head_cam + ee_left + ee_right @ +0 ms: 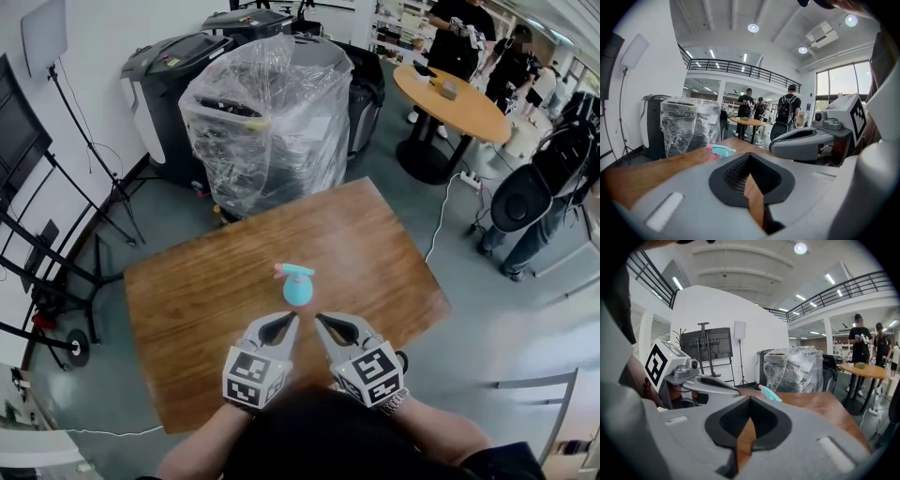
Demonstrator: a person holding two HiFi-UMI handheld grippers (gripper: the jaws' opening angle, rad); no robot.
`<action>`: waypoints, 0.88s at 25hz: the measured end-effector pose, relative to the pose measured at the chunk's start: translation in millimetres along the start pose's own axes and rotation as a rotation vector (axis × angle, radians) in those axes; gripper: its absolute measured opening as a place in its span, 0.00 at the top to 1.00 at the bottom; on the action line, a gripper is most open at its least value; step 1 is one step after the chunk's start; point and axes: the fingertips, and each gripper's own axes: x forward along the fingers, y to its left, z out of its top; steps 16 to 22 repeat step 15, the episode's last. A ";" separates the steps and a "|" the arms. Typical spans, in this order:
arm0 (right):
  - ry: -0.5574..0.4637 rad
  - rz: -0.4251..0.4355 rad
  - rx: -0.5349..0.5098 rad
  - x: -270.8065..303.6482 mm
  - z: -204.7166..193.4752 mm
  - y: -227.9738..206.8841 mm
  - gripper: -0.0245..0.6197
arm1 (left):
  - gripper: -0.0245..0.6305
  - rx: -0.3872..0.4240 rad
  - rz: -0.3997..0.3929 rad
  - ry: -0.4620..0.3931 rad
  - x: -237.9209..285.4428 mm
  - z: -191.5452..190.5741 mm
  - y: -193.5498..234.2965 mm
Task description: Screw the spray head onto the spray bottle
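A small light-blue spray bottle (298,290) stands near the middle of the wooden table (206,309), with a teal and pink spray head (295,271) sitting on its top. Both grippers hover side by side at the table's near edge, just short of the bottle. My left gripper (292,319) is shut with nothing in it. My right gripper (320,320) is shut and empty too. The spray head (721,150) peeks over the jaws in the left gripper view, and the spray head (769,393) shows likewise in the right gripper view.
Behind the table stands a plastic-wrapped bin (267,117) and dark bins (173,75). A round table (455,103) with people beside it is at the back right. Light stands (94,178) and a floor cable (441,225) flank the wooden table.
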 end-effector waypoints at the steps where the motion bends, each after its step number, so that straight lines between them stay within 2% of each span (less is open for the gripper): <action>1: 0.002 0.001 -0.002 -0.5 -0.1 -0.4 0.97 | 0.94 -0.001 0.002 -0.002 0.4 0.3 -0.5; 22: 0.008 0.011 -0.003 -2.1 -1.6 -3.8 0.97 | 0.94 -0.006 0.017 -0.007 4.1 0.2 -2.4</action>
